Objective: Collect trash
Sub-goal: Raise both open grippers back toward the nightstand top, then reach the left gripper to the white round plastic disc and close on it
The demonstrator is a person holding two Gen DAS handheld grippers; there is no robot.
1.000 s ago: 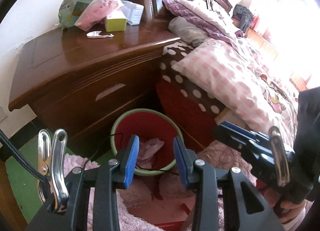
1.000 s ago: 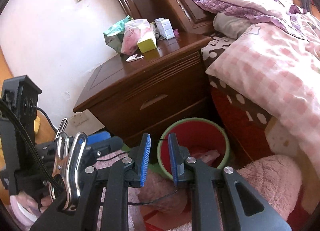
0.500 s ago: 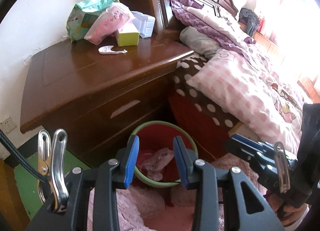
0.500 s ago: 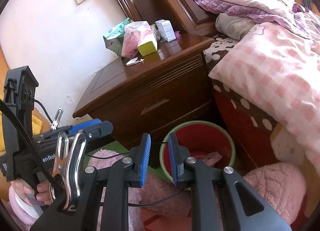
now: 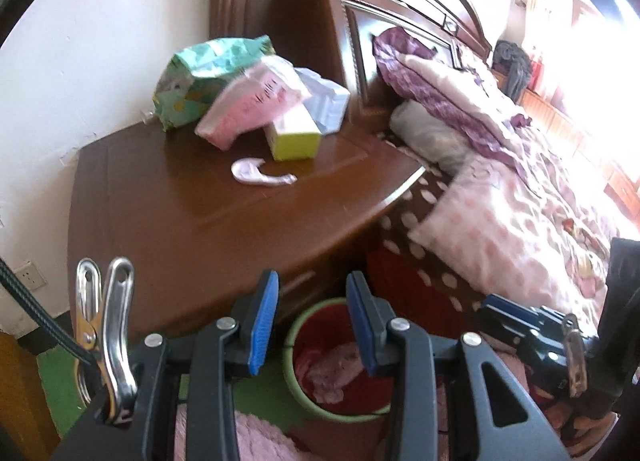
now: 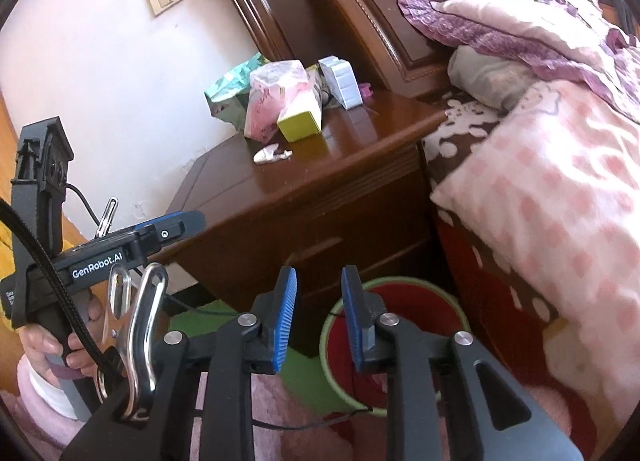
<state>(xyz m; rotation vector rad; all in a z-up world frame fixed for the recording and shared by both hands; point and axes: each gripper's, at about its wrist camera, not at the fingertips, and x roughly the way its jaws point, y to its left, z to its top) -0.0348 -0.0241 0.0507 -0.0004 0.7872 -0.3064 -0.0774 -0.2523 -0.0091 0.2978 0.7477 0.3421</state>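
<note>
A small crumpled white wrapper lies on the brown nightstand, in front of a yellow box. A red bin with a green rim stands on the floor below, with pink crumpled trash inside. My left gripper hovers open above the bin's near edge, nothing between its blue pads. My right gripper is also over the bin; its jaws are opening and hold nothing.
A green packet, a pink packet and a white box crowd the nightstand's back. The bed with a pink checked quilt borders the right. A pink rug and a thin black cable lie by the bin.
Both grippers have risen and moved toward the nightstand, so its top fills more of each view and the bin sits lower. The right gripper's jaws have widened a little.
</note>
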